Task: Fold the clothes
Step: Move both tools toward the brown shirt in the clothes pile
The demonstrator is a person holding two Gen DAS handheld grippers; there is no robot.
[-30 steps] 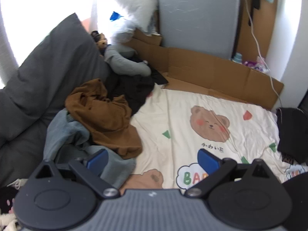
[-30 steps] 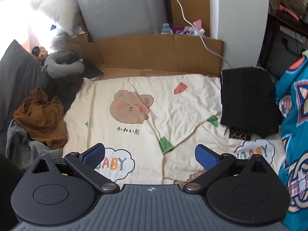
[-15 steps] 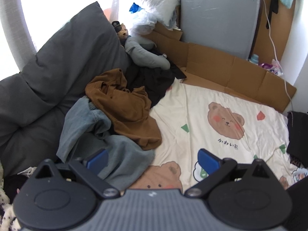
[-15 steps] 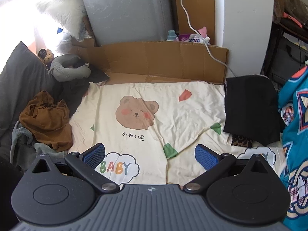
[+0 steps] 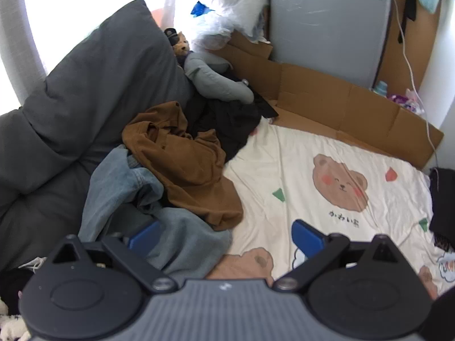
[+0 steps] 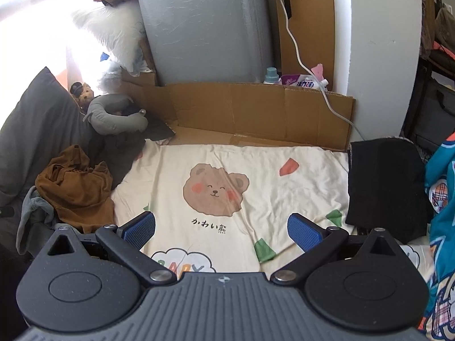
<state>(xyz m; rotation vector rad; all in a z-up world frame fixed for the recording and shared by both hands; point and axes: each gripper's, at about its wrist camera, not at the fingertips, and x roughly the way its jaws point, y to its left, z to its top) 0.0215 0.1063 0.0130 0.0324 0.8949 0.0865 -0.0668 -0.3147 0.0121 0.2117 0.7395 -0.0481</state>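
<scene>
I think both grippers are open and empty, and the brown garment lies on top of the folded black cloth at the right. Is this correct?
Not quite. The brown garment lies on the pile of clothes at the left, partly over the blue jeans, far from the folded black cloth; the right wrist view shows this. Both the left gripper and right gripper are open and empty.

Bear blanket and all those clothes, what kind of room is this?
Probably a bedroom, with laundry waiting to be folded. A bear-print sheet covers a bed-like surface, a big grey pillow leans beside it, and a pile of clothes lies heaped at the edge.

clothes pile (image 5: 182,167) left on sheet (image 6: 256,176) | cardboard (image 6: 256,110) behind (upright) | folded garment (image 6: 384,182) right
</scene>
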